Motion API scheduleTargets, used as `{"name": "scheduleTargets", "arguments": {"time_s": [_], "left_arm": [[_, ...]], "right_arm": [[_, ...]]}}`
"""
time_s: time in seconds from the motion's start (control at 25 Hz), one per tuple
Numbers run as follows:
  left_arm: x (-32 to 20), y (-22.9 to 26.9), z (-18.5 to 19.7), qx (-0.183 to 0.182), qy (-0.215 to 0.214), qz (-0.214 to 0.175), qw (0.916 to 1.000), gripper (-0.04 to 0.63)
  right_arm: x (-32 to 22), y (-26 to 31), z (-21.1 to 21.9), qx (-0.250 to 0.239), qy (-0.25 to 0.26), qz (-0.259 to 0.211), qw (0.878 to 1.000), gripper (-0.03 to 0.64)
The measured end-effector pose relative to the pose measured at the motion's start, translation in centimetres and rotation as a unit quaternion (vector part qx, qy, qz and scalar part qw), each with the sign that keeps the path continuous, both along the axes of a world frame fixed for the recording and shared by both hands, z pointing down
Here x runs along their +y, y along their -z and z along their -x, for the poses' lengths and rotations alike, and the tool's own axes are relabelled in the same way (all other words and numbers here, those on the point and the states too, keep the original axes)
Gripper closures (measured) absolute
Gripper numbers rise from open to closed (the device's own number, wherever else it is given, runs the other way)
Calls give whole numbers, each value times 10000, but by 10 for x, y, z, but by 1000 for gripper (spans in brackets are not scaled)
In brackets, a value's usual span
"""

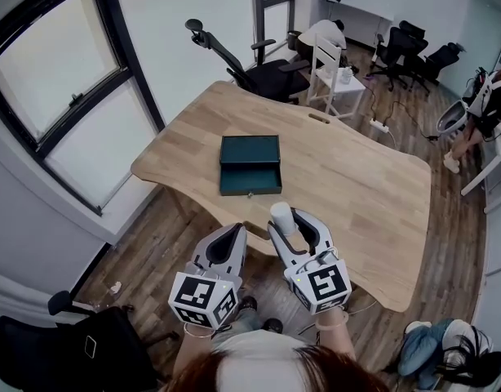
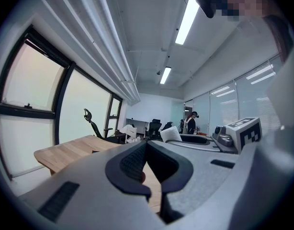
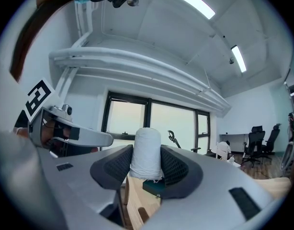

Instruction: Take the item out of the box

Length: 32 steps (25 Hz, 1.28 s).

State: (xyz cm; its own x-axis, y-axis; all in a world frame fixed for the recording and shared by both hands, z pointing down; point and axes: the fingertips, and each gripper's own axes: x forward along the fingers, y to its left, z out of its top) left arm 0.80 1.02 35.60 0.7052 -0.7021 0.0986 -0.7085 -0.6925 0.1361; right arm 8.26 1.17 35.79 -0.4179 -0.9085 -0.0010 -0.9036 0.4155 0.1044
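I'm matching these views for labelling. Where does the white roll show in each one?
Head view: white roll at lower centre, clamped in the right hand-held gripper.
Left gripper view: just right of centre, beyond the jaws.
Right gripper view: dead centre, between the jaws.
Shared landmark: the wooden table.

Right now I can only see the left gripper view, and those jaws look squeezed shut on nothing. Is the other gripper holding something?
Observer: Yes, the right gripper is shut on a white roll, which stands upright between its jaws.
Operator: Where's the box?
Observer: The dark green box sits on the wooden table, ahead of that gripper and apart from it.
Operator: Is it open?
Observer: Yes, its lid is open.
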Motion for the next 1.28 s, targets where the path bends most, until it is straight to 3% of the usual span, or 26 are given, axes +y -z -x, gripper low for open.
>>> {"name": "scheduleTargets", "arguments": {"time_s": [0.8,0.96,1.28], "left_arm": [[30,10,-2,46,74,-111,9999,588],[36,11,-2,61,94,-127,9999,588],[52,10,-5,62,157,-152,9997,588]], "right_arm": [[45,14,-4,-10,-69,235,9997,420],[50,18,-6,1,-21,-44,10000,420],[61,20,-13,-8,-128,-106,9999,420]]}}
